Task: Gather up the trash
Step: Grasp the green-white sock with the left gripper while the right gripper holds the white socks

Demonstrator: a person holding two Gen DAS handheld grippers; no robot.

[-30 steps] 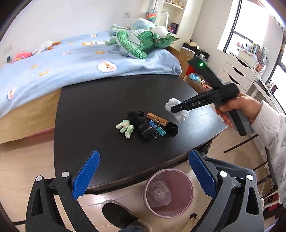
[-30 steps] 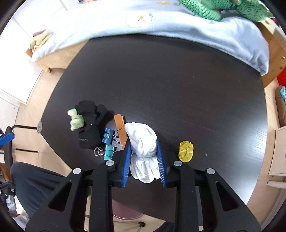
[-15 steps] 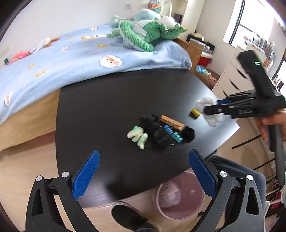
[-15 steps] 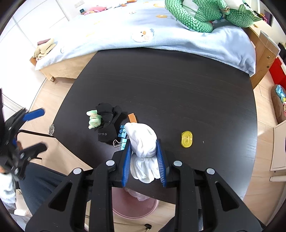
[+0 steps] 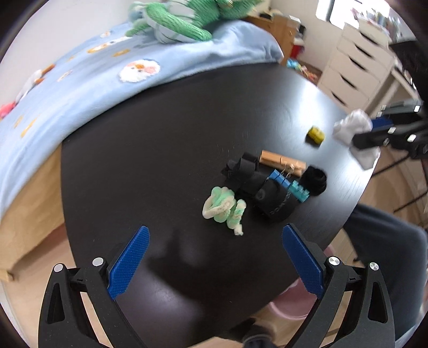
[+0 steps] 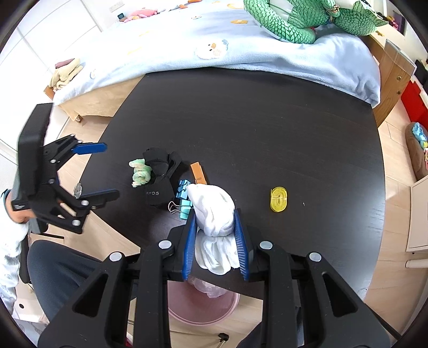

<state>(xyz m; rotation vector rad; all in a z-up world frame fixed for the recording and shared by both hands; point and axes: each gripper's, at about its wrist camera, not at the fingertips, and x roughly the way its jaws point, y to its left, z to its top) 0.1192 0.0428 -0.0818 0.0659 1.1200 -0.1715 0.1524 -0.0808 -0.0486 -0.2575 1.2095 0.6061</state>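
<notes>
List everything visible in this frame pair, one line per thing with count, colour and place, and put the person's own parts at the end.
table: 1, black, beside the bed
white wad: 1, white, clamped in the right gripper above the table's near edge
green-white wad: 1, pale green and white, on the table left of the black items
black strap bundle: 1, black, mid-table
black ring: 1, black, right of the clips
binder clips: 2, blue and teal, against the black bundle
wooden clip: 1, brown, behind the binder clips
yellow coil: 1, yellow, alone at right
bin: 1, pink, on the floor under the table edge
bed: 1, light blue cover
green plush: 1, on the bed
left gripper: open, empty
right gripper: shut on the white wad
</notes>
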